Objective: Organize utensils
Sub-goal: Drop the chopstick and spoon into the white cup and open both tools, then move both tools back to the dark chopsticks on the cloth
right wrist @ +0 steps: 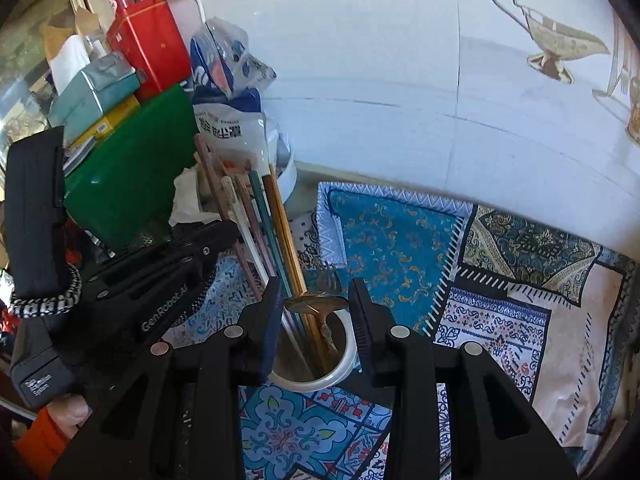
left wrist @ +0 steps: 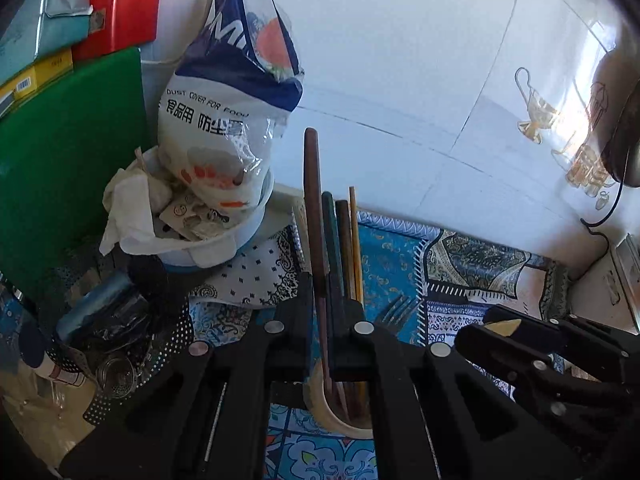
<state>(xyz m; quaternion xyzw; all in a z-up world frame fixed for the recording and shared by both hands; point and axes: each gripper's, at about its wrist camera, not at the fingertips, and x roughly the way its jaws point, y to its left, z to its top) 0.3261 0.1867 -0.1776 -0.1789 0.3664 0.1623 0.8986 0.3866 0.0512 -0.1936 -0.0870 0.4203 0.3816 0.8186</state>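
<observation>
On the left wrist view, my left gripper sits over a white utensil cup standing on the patterned blue tablecloth. Its jaws look nearly closed around a bundle of upright handles: a long brown handle, a dark green handle and thin chopsticks. I can't tell which of these the pads actually pinch. A fork pokes its tines up just right of the right finger. My right gripper shows at lower right, near the cup, with something pale at its tip; I can't tell what. A plastic bag in a white bowl and a green board stand to the left.

Over on the right wrist view, my right gripper has its jaws wide apart, holding nothing. The cup lies between and just beyond the fingers. A brass-coloured spoon rests in the cup, its bowl in the gap between the fingers, touching neither as far as I see. The utensil handles lean up and left from the cup, and my left gripper meets them from the left. Fork tines stand behind the spoon.
</observation>
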